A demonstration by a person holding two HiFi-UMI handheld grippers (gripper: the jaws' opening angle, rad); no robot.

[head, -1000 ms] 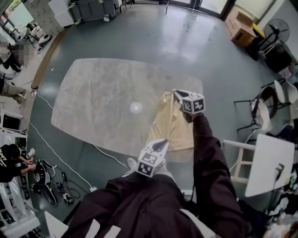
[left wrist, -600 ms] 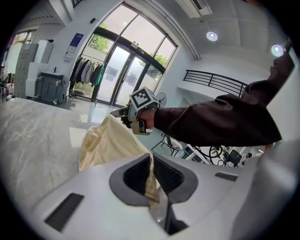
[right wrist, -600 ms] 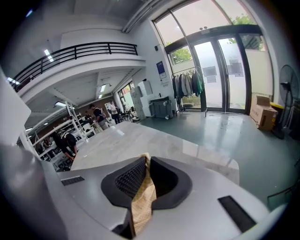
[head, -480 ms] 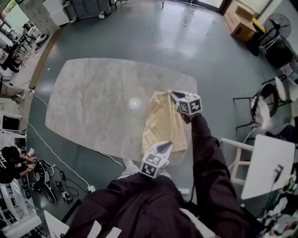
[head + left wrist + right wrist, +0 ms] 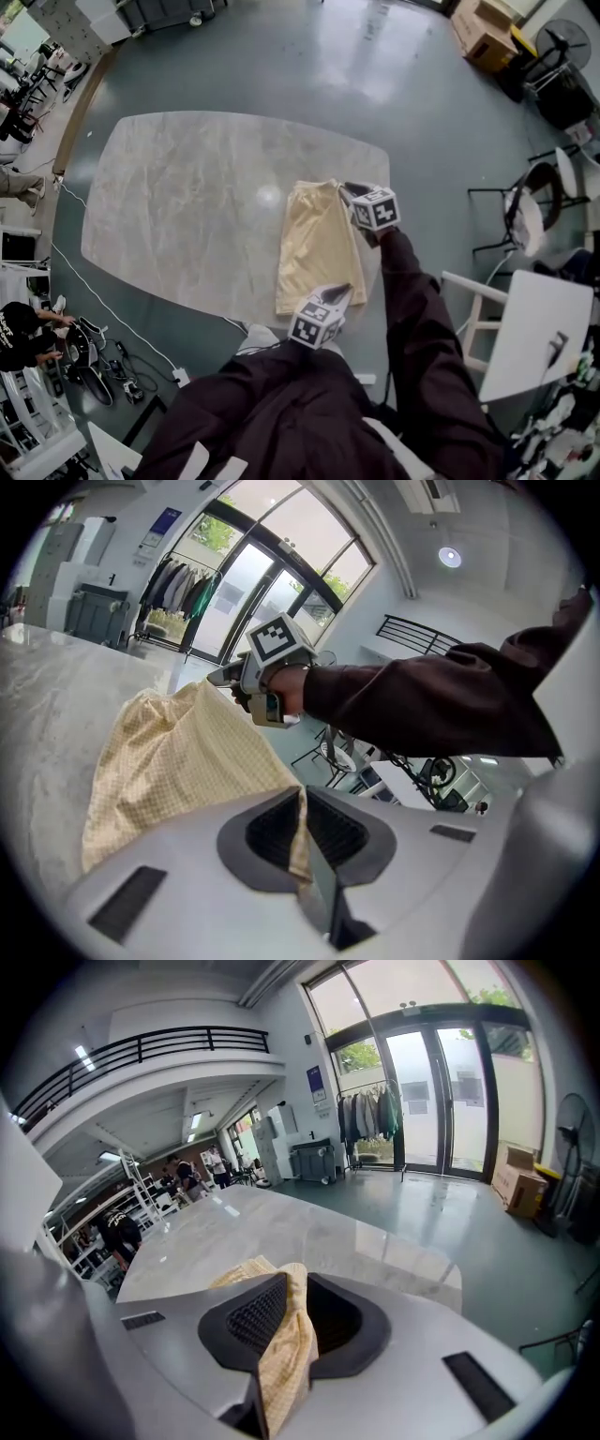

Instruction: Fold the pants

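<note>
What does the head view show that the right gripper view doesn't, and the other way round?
Only the head view: the pale yellow checked pants spread out on the oval marbled table, with the left gripper and right gripper at two of their corners. Only the right gripper view: its jaws, which have just been opening, with a cloth fold between them; the hanging clothes rack; a railed balcony. Both: pants, table, grey floor.

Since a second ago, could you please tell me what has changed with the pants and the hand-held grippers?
Both hand-held grippers lowered the pants, which now lie flatter and straighter on the table. The right hand-held gripper has just been opening its jaws, with the cloth still between them. The left hand-held gripper stays clamped on its corner.
</note>
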